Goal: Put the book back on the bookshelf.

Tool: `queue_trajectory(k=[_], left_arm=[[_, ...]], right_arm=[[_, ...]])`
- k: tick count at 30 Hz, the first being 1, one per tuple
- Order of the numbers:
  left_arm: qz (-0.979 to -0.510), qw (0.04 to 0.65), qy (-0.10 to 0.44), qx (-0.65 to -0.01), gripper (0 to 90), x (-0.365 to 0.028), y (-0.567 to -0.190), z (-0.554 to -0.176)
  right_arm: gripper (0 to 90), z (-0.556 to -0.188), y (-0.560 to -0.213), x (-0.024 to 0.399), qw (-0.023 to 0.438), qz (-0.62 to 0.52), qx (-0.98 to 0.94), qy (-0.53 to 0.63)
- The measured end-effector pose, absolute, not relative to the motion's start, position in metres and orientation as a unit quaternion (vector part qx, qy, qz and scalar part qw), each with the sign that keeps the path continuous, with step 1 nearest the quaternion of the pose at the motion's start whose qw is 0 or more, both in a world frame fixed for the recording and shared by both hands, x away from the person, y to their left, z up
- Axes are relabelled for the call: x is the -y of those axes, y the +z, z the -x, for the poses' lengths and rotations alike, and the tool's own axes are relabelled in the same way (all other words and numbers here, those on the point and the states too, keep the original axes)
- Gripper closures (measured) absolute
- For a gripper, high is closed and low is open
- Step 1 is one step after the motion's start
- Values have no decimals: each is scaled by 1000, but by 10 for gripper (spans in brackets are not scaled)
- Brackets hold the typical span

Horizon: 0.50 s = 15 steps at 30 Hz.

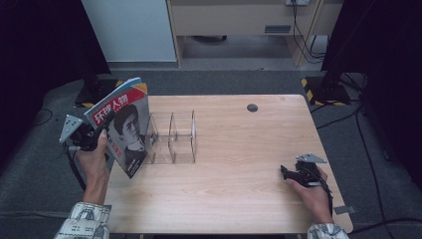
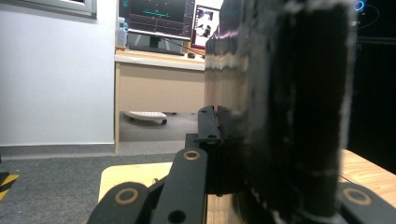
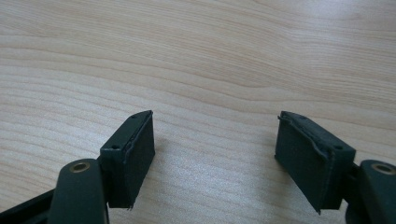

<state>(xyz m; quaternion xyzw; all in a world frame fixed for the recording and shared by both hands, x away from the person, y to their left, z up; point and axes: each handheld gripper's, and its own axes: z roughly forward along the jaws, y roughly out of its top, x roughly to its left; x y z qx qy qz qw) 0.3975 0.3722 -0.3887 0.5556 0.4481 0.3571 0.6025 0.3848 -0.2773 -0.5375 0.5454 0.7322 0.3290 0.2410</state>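
Note:
A magazine (image 1: pixel 124 128) with a portrait and red characters on its cover stands tilted in the air over the table's left edge. My left gripper (image 1: pixel 99 133) is shut on its lower left side. In the left gripper view the magazine (image 2: pixel 280 116) is a dark blurred slab pressed against the left jaw. Just right of it on the wooden table (image 1: pixel 239 149) stands a clear acrylic rack (image 1: pixel 171 137) with upright dividers. My right gripper (image 1: pixel 285 172) rests near the table's front right and points left. Its jaws stand open over bare wood (image 3: pixel 210 56), with nothing in the right gripper (image 3: pixel 215 154).
A black round grommet (image 1: pixel 252 107) sits near the table's far edge. Behind the table are a white cabinet (image 1: pixel 132 30) and a wooden desk (image 1: pixel 234 20). Cables (image 1: pixel 358 129) run over the grey floor at the right. Monitors (image 2: pixel 156 18) stand on a far desk.

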Motion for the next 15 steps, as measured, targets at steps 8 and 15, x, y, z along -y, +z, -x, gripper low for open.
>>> queue_trajectory(k=[8, 15], left_arm=[[-548, 603, 361, -453, 864, -371, -392, -392], [-541, 604, 359, -462, 855, -374, -396, -387]], right_arm=[[283, -385, -537, 277, 241, -544, -733, 330], [282, -384, -538, 277, 241, -545, -732, 330]])
